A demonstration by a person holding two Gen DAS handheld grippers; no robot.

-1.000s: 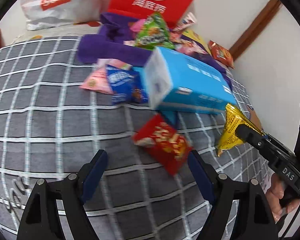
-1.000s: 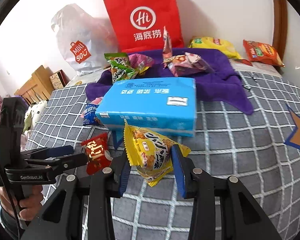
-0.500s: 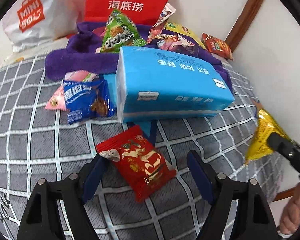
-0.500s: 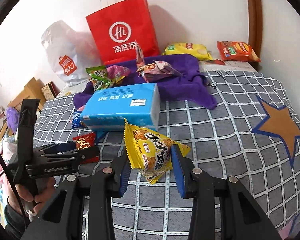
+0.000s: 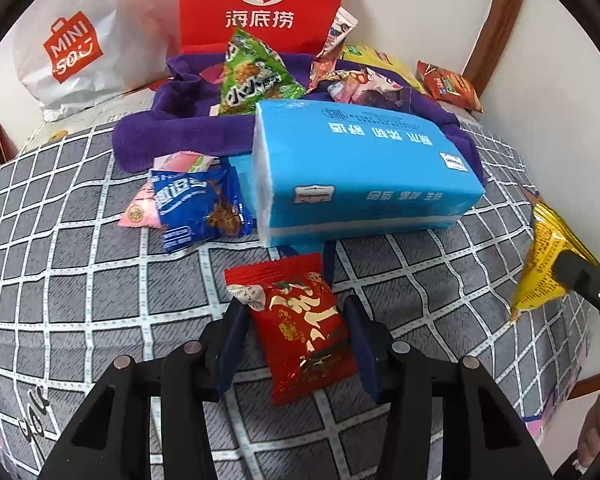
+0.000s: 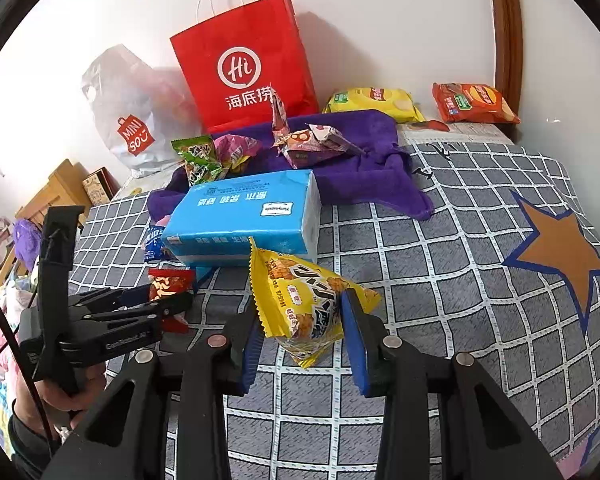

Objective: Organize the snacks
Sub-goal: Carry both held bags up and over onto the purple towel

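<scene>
The red snack packet (image 5: 300, 320) now sits between the fingers of my left gripper (image 5: 296, 344), whose jaws are closing on it; a second ago they stood wide with the packet lying slantwise ahead on the checked bedspread (image 5: 80, 280). Both blue pads look to be touching the packet's edges (the far half still rests on the cloth). In the right wrist view the same packet (image 6: 168, 284) pokes out past the left gripper (image 6: 168, 304). My right gripper (image 6: 304, 340) is clamped on the yellow snack bag (image 6: 300, 304), as it was a second ago, held above the bedspread (image 6: 440, 300).

Just behind the red packet lies the blue tissue pack (image 5: 360, 172), the nearest thing in my way. Left of it are a blue biscuit packet (image 5: 200, 208) and a pink packet (image 5: 140, 210). Behind lies a purple towel (image 5: 180, 136) carrying a green snack bag (image 5: 256, 80) and a few more wrappers. Against the wall stand a red paper bag (image 5: 260, 0) and a white plastic bag (image 5: 80, 48); a yellow chip bag (image 6: 372, 102) and an orange chip bag (image 6: 472, 104) lie to the right.
</scene>
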